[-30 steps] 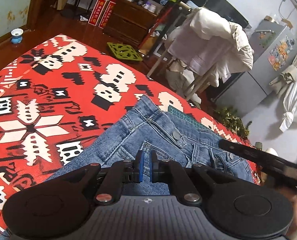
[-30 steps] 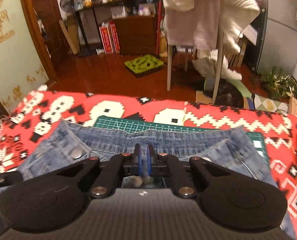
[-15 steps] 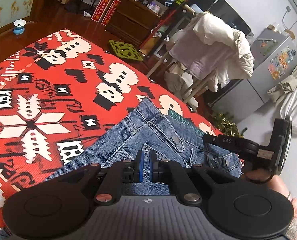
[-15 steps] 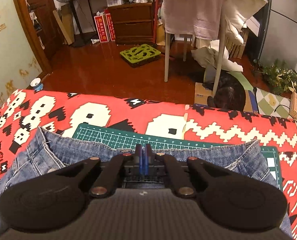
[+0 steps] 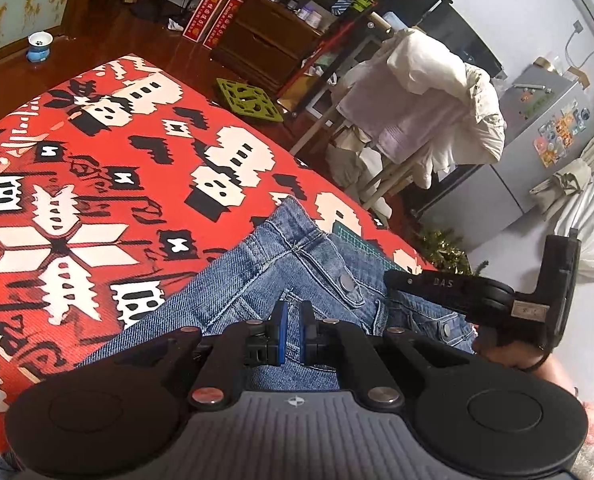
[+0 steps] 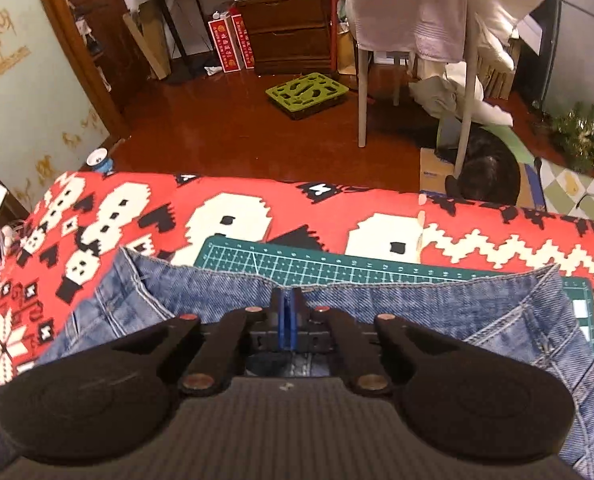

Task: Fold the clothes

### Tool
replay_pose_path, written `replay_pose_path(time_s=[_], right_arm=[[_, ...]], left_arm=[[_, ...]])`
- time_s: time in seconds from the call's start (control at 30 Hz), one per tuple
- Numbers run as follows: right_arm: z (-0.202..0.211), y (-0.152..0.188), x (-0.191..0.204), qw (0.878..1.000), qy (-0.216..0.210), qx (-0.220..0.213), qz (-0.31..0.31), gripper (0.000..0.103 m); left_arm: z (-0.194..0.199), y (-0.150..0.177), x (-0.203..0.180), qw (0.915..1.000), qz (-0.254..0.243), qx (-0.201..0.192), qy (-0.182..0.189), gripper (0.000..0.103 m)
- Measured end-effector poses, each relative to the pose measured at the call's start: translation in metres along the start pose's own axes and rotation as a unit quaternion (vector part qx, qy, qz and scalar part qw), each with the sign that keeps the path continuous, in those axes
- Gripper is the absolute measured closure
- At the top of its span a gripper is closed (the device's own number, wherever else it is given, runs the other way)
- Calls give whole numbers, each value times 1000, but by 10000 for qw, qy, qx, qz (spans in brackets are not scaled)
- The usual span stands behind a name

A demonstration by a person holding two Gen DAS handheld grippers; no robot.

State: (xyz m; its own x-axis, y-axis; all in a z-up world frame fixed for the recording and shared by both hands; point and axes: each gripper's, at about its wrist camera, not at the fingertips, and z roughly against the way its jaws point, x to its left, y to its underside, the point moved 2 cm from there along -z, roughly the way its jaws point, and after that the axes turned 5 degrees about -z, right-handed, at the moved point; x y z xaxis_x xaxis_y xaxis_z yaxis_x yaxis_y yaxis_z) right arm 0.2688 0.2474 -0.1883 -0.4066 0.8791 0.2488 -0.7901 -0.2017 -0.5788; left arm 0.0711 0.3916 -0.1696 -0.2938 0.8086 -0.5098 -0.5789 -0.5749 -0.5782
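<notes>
Blue denim jeans (image 5: pixel 237 280) lie on a red patterned blanket (image 5: pixel 97 160), waistband towards the far edge and partly over a green cutting mat (image 6: pixel 337 264). My left gripper (image 5: pixel 293 320) sits low over the jeans near the fly button; its blue pads stand a narrow gap apart with denim between them. My right gripper (image 6: pixel 288 300) is at the middle of the waistband edge of the jeans (image 6: pixel 417 304), pads pressed together on the denim. The left wrist view also shows the right gripper (image 5: pixel 393 278) resting on the waistband, held by a hand (image 5: pixel 513 356).
The blanket (image 6: pixel 217 208) ends at a drop to a dark wooden floor. Beyond it stand a chair draped with pale laundry (image 6: pixel 417 8), a green tray (image 6: pixel 307 94) and a wooden cabinet (image 6: pixel 289 28). A grey fridge (image 5: pixel 537 152) is far right.
My right gripper has moved forward to the waistband edge and its pads have come together. My left gripper kept its narrow gap and rose slightly.
</notes>
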Motion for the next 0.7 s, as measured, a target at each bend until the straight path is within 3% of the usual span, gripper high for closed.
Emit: replay_pose_path(time_s=[0.13, 0.23, 0.37, 0.7], right_arm=[[1, -8, 7, 9999, 59, 65, 144, 98], [7, -12, 13, 9998, -127, 23, 125, 98], [-8, -5, 22, 9994, 85, 194, 290, 100], [-4, -21, 19, 9999, 34, 107, -114, 95]], left_arm=[[-3, 2, -1, 10000, -29, 68, -30, 99], [-4, 2, -3, 10000, -53, 69, -24, 99], [-4, 2, -5, 9999, -131, 86, -39, 99], [-7, 6, -13, 9991, -377, 140, -138, 99]])
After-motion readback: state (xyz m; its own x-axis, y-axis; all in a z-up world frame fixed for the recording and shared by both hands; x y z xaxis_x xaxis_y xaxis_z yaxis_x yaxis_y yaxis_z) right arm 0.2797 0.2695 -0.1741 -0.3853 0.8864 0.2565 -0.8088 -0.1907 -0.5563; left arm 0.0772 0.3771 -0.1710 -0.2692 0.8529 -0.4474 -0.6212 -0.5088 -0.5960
